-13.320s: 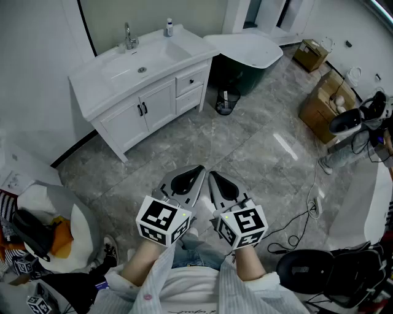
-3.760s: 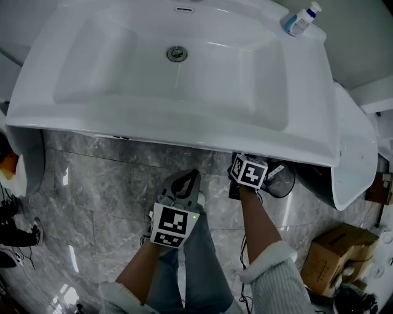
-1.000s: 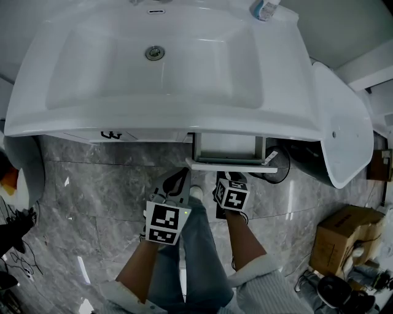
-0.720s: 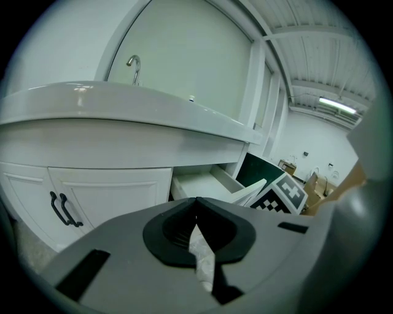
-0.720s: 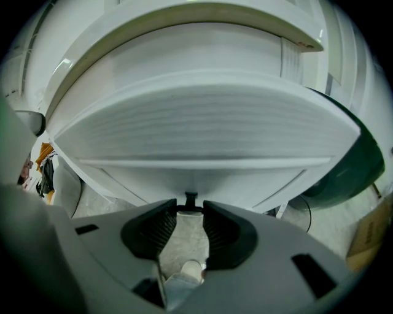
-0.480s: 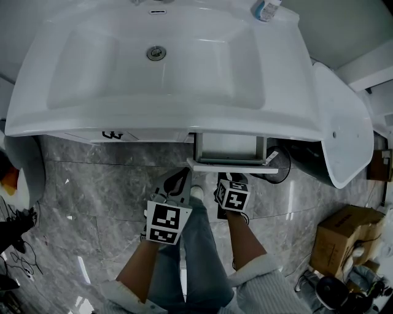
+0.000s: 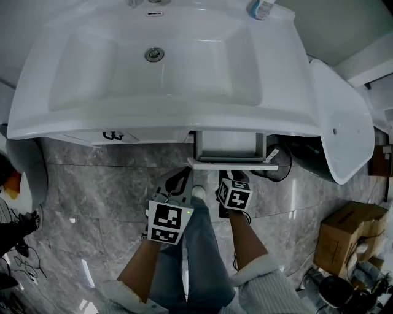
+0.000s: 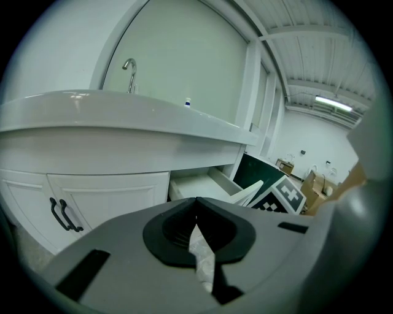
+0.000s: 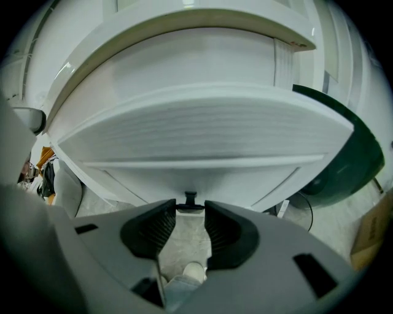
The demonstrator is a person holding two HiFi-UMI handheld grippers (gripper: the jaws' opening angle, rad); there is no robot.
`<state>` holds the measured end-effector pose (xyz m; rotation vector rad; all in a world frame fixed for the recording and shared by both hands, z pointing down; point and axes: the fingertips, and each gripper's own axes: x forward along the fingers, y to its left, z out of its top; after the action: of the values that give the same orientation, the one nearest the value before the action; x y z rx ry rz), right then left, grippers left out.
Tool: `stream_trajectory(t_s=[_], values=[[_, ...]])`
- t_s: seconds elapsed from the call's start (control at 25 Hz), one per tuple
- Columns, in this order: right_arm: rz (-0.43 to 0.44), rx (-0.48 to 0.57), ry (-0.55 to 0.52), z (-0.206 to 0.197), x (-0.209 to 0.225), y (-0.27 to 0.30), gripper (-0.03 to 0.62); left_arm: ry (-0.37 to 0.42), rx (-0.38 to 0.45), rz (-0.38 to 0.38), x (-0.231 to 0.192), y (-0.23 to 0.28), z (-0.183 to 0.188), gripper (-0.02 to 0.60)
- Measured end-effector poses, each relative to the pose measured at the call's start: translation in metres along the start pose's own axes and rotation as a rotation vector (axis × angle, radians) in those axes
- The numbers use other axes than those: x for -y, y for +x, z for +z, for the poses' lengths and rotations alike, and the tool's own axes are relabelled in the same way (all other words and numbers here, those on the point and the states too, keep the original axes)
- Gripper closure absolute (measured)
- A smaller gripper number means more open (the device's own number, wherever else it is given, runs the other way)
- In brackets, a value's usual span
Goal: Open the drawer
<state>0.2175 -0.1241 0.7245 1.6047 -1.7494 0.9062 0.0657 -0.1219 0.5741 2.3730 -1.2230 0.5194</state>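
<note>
Two grippers sit low in front of the open drawer. Nearest, the left gripper [image 7: 182,176] hangs idle at nine o'clock of its partner, jaws pressed together on nothing. The right gripper [image 7: 231,176] points down at the drawer front, and its jaws have just been opening. They stand apart, with the small black handle [image 9: 189,197] at their tips, in the gap, the pads looking clear of it.

At twelve o'clock from there is the drawer [image 7: 232,164], already slid out from under the white basin [image 7: 153,119], its pale inside bare. I read this as the release after the pull, with the task all but done. The next move, to my eye, is to back the right gripper straight off toward six o'clock without snagging the handle or nudging the drawer back in.

Farther out, at the basin's far rim around one o'clock, stands a small bottle [image 7: 260,7], its label too small to read. The square markers [image 7: 166,224] on the grippers are the only print; no brand is legible anywhere.
</note>
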Motion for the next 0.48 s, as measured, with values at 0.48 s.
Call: stream_trajectory(t_s=[0.48], values=[[0.051, 0.045, 0.030, 0.005, -0.016, -0.060, 0.450, 0.014, 0.042, 0.003, 0.011, -0.029, 0.035, 0.565]])
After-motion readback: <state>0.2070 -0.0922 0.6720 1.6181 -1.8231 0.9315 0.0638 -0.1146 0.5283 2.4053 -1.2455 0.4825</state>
